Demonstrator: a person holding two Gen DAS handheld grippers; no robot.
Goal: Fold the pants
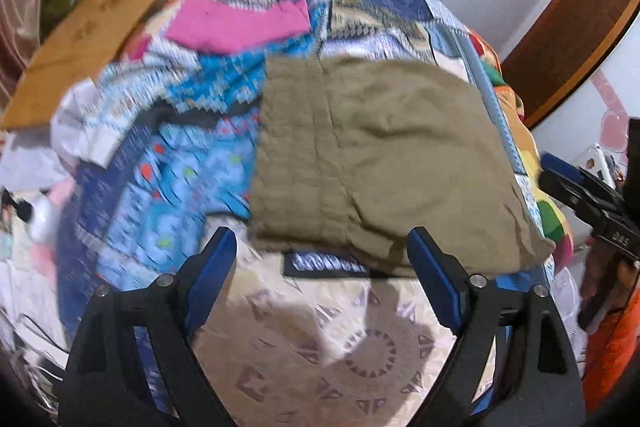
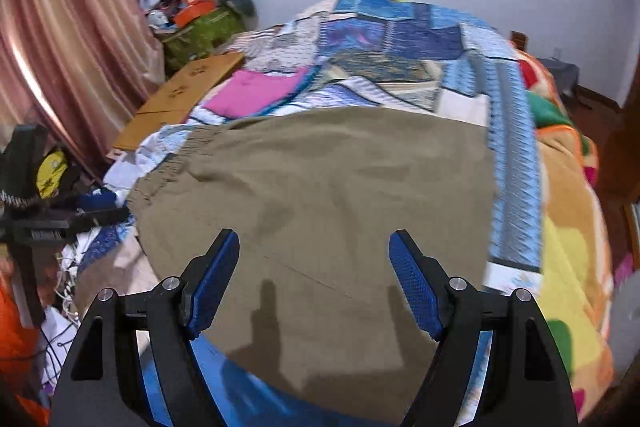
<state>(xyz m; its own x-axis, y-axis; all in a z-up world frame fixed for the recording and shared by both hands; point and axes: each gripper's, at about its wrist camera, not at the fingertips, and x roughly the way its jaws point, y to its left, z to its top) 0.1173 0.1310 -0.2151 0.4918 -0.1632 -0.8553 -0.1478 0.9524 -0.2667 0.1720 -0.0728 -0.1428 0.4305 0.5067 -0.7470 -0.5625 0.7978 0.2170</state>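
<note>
The olive-khaki pants (image 1: 380, 155) lie folded into a rough rectangle on the patchwork quilt (image 1: 192, 163). In the right wrist view the pants (image 2: 320, 211) fill the middle, with the elastic waistband at the left. My left gripper (image 1: 322, 243) is open and empty, just above the near edge of the pants. My right gripper (image 2: 314, 243) is open and empty, hovering over the pants; it also shows at the right edge of the left wrist view (image 1: 580, 195). The left gripper shows at the left edge of the right wrist view (image 2: 52, 215).
A folded pink garment (image 1: 236, 23) lies farther back on the quilt. A cardboard box (image 1: 88, 47) and a green bag of clutter (image 2: 200, 31) stand at the left. A pink curtain (image 2: 60, 39) hangs left. A bright blanket (image 2: 568, 227) covers the bed's right side.
</note>
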